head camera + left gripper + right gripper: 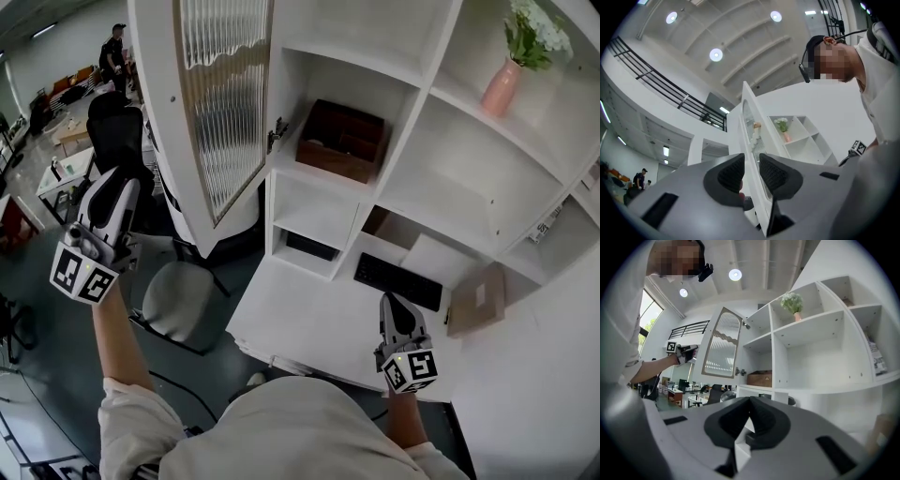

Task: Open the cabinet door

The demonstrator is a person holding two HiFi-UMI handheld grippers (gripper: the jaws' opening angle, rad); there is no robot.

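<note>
The cabinet door [220, 103], a white frame round ribbed glass, stands swung wide open to the left of the white shelf unit [427, 103]. My left gripper [120, 189] is out to the left of the door and apart from it, pointing upward. Its jaws are open with nothing between them, and the left gripper view shows the door's edge [752, 126] far off beyond the left gripper [751, 164]. My right gripper [392, 302] hovers low over the white desk [300, 319], shut and empty. In the right gripper view the right gripper [750, 401] faces the shelves, and the door [723, 350] shows at the upper left.
A wooden box [342, 141] sits in the opened compartment. A pink vase with flowers [503, 86] stands on an upper shelf. A black keyboard [398, 281] and a brown board [476, 300] lie on the desk. A grey chair [183, 300] stands under the door.
</note>
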